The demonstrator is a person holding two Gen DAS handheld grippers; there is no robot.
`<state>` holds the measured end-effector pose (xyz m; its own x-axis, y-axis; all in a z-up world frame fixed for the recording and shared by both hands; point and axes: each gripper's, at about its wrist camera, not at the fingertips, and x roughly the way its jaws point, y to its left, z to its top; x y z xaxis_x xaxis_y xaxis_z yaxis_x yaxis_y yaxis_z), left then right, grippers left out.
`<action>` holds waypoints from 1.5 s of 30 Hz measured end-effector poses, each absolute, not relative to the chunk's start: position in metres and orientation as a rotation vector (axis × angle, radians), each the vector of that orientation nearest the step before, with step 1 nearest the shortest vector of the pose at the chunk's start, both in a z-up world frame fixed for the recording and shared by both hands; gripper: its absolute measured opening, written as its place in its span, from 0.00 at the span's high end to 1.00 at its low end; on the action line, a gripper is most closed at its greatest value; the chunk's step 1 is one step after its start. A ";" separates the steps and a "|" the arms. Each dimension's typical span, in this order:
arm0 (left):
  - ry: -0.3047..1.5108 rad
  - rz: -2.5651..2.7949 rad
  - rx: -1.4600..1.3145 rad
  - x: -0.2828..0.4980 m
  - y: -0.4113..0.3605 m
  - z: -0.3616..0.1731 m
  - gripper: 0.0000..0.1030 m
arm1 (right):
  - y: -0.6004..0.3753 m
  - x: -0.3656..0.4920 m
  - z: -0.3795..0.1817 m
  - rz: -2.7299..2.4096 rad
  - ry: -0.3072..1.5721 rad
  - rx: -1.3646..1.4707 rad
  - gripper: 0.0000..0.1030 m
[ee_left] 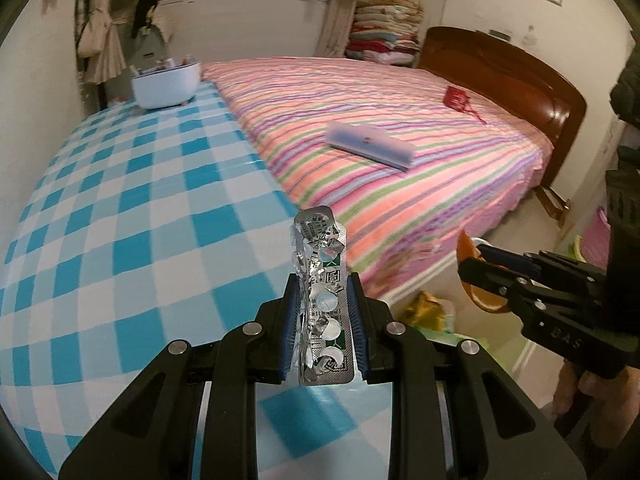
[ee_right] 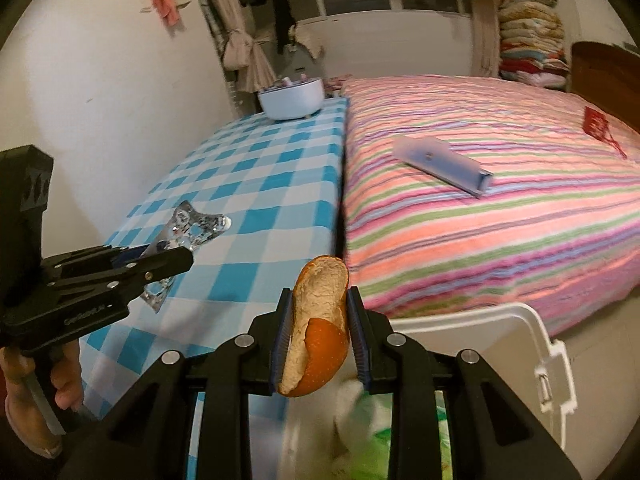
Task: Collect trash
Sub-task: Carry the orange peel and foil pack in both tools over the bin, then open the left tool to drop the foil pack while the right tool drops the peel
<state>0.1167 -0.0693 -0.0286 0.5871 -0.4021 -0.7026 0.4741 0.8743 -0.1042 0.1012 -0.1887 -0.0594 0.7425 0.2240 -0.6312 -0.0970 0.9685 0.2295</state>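
Left gripper point(ee_left: 322, 312) is clamped on a crumpled silver foil blister pack with punched-out pill pockets point(ee_left: 324, 300); blue pads press both long sides and the pack stands up past the fingertips. It hangs over the near right edge of the table with the blue-and-white checked cloth point(ee_left: 120, 220).

Right gripper point(ee_right: 320, 332) is clamped on a torn piece of bread roll, orange-brown crust and white crumb point(ee_right: 320, 332), held upright between the pads. It sits over the gap between the table's right edge and the bed, above a white plastic bin point(ee_right: 536, 320) with blurred green and white stuff inside.

In the right wrist view, a hand point(ee_right: 44, 396) grips the left gripper's handle at the lower left.

A white round bowl-shaped container point(ee_left: 166, 84) stands at the table's far right corner. The bed with the pink striped cover point(ee_left: 380, 140) butts against the table's right edge. A flat pale blue-grey box point(ee_left: 370, 145) lies mid-bed, and a small red item point(ee_left: 456, 98) lies near the brown wooden headboard point(ee_left: 500, 68).
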 end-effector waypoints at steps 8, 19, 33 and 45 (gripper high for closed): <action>0.804 -0.622 0.141 0.088 -0.121 -0.036 0.77 | -0.230 0.076 -0.059 0.078 0.686 0.258 0.74; 0.824 -0.685 0.180 0.091 -0.147 -0.047 0.77 | -0.273 0.057 -0.066 -0.006 0.674 0.395 0.52; 0.840 -0.691 0.194 0.095 -0.159 -0.056 0.76 | -0.281 0.048 -0.054 -0.018 0.579 0.434 0.44; 0.710 -0.605 0.214 0.070 -0.149 -0.042 0.22 | -0.278 0.033 -0.051 -0.075 0.549 0.411 0.43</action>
<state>0.0703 -0.1487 -0.0415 0.5976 -0.4464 -0.6660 0.5867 0.8096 -0.0162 0.0328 -0.2782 -0.0511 0.8523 0.0390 -0.5216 0.1777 0.9163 0.3589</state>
